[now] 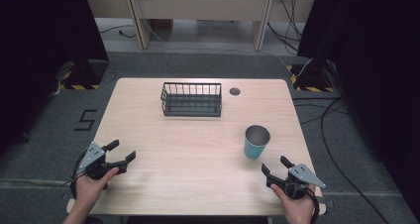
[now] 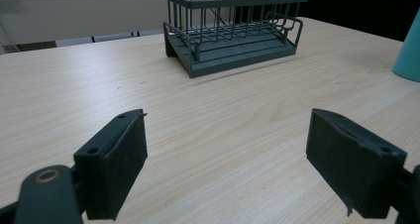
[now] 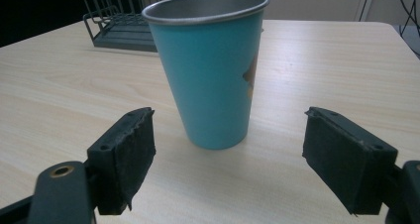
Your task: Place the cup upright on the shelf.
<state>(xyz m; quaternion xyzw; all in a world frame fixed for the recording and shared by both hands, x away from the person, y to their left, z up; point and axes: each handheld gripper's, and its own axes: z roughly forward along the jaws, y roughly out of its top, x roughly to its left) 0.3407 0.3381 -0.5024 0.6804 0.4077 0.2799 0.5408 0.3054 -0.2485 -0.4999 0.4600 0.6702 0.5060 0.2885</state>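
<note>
A teal cup (image 1: 256, 141) with a metal rim stands upright on the right side of the wooden table (image 1: 198, 149). Just short of it, my right gripper (image 1: 276, 166) is open; in the right gripper view the cup (image 3: 213, 70) stands a little beyond the wide-apart jaws, apart from them. A dark wire basket (image 1: 191, 99) sits at the table's far middle, nothing in it. My left gripper (image 1: 122, 151) is open near the front left, with nothing between its jaws. The basket (image 2: 233, 28) lies well ahead in the left gripper view, and the cup's edge (image 2: 410, 50) shows at the far right.
A small dark round grommet (image 1: 235, 91) is set in the tabletop right of the basket. Black curtains hang on both sides, and cables trail on the floor to the right. Bare wood stretches between the two grippers.
</note>
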